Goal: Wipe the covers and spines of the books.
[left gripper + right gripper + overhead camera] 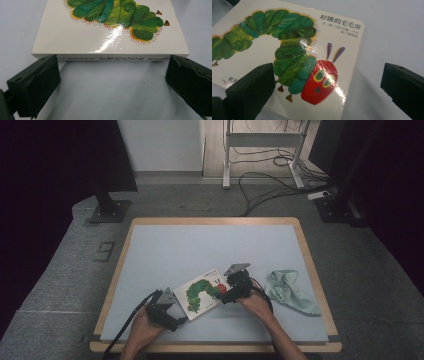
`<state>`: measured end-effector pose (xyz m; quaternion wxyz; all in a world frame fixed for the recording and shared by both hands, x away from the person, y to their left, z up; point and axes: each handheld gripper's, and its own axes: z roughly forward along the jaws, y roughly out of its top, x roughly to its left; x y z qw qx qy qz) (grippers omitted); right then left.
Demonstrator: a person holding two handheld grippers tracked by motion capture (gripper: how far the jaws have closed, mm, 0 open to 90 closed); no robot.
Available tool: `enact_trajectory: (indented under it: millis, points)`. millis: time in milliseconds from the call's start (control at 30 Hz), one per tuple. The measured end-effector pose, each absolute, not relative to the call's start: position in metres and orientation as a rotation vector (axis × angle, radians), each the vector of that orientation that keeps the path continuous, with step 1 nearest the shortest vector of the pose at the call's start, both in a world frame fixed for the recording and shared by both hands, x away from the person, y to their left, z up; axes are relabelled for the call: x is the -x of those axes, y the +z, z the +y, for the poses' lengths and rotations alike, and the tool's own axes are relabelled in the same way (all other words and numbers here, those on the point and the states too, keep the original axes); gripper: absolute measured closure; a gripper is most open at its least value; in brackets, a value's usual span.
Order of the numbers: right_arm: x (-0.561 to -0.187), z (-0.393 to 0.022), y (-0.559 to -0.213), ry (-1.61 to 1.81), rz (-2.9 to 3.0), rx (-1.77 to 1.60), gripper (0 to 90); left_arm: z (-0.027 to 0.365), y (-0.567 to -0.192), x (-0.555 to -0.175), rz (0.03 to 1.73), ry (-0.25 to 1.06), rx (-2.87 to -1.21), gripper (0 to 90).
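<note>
Two handheld black two-jaw grippers flanking a glossy white board book with a green caterpillar on its cover (204, 293), flat near the table's front edge, mid-width; left gripper (172, 319) at its near corner, right gripper (231, 295) at its far end; crumpled pale-green cloth (290, 291) apart toward the right edge. Along the left gripper (112, 75): jaws spread wide, level with the spine, likely lined up to steady or pinch it; printed spine lettering legible here. Along the right gripper (327, 92): jaws released, straddling the red-headed corner, probably to lift the cover; title characters readable.

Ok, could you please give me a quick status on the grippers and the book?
Left hand-held gripper open at book spine. Right hand-held gripper open over cover. Book flat, ungripped. Cloth off to the side.
</note>
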<state>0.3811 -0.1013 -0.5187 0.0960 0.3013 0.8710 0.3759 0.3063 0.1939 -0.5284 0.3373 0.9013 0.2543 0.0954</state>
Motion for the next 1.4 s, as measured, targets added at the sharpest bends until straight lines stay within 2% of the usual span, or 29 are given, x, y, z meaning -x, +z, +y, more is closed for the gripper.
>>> enact_trajectory:
  millis: [633,1400]
  points:
    - [-0.388,-0.087,-0.528,1.227,2.639,-0.982,0.0,0.194,-0.529,-0.306,0.665,0.244,-2.347,0.0]
    - [-0.373,-0.101,-0.506,1.331,2.592,-1.053,0.0,0.194,-0.529,-0.306,0.665,0.243,-2.347,0.0]
